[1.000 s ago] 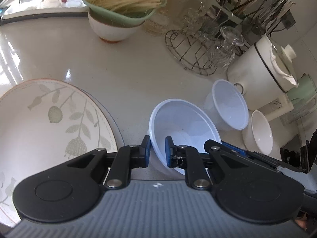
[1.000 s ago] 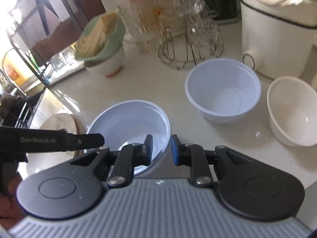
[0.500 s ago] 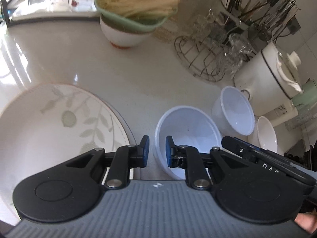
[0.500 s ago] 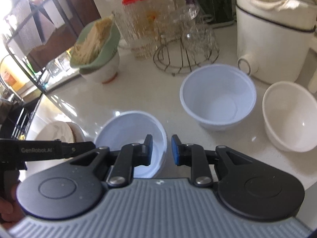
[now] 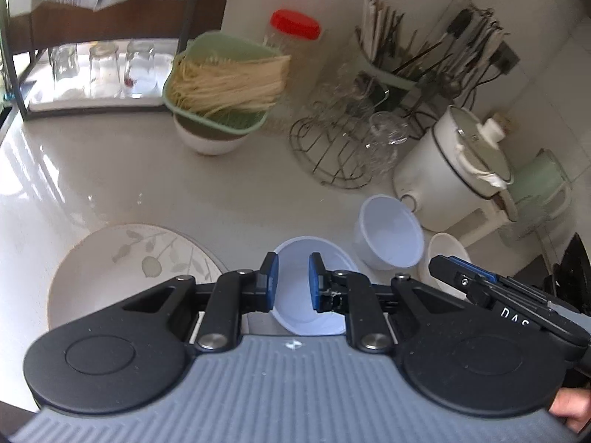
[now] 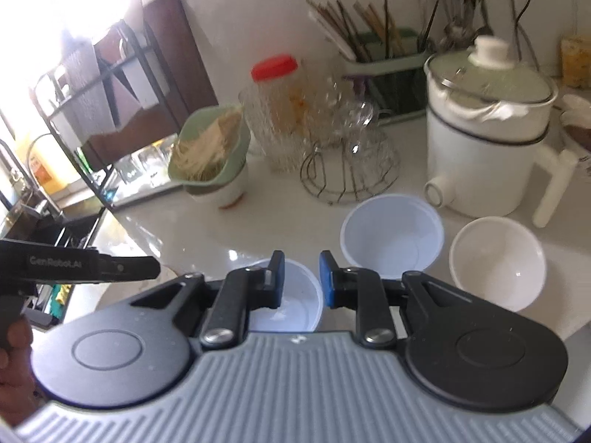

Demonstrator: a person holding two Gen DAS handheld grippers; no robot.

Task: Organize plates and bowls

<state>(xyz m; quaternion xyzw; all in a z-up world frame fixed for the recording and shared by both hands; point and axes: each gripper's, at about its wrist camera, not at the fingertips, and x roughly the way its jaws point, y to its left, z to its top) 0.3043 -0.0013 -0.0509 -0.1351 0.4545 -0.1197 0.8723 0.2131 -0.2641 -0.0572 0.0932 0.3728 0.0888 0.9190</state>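
Versus a second earlier: both views were pulled back and up. Bowls and plate were seen smaller, and more of the back wall, rack and red-lidded jar came into frame. Nothing on the counter was seen to have moved.

Left gripper: fingers were nearly together, a narrow gap left between the blue pads, nothing clamped. Gap unchanged from the earlier frame. It was held in the air above the near bowl.

Right gripper: fingers were likewise close together with a small gap, nothing between them. Held in the air over the same near bowl, at the counter's front edge.

Task items, all on the counter:
- Near bowl: upright, mouth up, round, so no long axis to report. It sat just right of the plate.
- Plate: flat, face up, leaf print visible, at front left in the left view.
- Second plastic bowl: upright, mouth up, behind and right of the near one, just in front of the white pot.
- White bowl: upright, mouth up, just right of the second bowl, apart from it.

Each gripper was seen in the other's view, at the frame's side edge.
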